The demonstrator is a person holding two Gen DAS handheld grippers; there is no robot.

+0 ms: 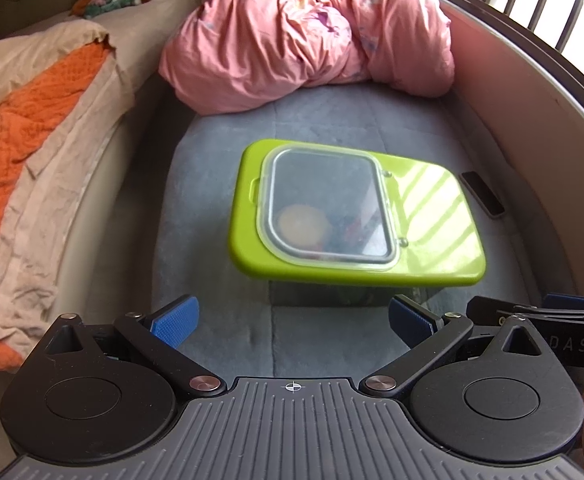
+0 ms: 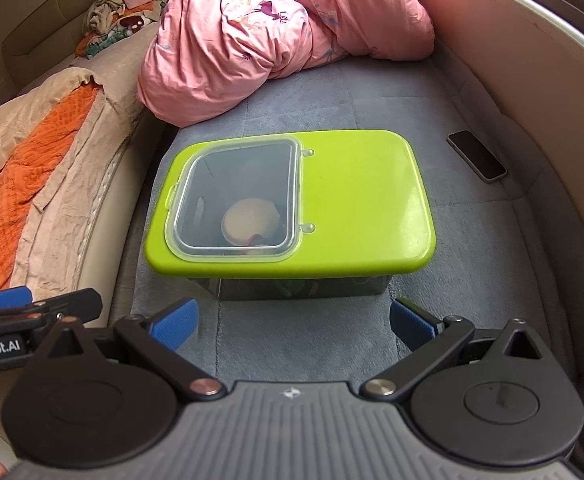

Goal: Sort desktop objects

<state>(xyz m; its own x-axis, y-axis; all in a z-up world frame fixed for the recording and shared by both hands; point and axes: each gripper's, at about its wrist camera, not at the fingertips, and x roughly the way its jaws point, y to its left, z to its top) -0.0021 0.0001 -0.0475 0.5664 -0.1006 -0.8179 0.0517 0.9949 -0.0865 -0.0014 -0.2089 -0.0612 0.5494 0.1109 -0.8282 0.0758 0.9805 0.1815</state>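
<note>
A storage box with a lime-green lid [image 1: 431, 216] [image 2: 363, 200] stands on a grey plush mat. The lid's clear hinged flap [image 1: 327, 204] [image 2: 240, 196] is shut. Through the flap I make out a round pale orange object [image 1: 301, 226] [image 2: 250, 220] and some darker items. My left gripper [image 1: 292, 322] hovers open just in front of the box, nothing between its blue pads. My right gripper [image 2: 293, 324] is open too, close to the box's near side and empty. Each gripper shows at the edge of the other's view.
A dark phone [image 1: 483, 194] [image 2: 476, 155] lies on the mat right of the box. A bundled pink quilt [image 1: 303, 28] [image 2: 276, 28] fills the far end. An orange and beige blanket [image 1: 32, 152] [image 2: 32, 168] drapes the left. A padded beige wall [image 1: 531, 120] curves along the right.
</note>
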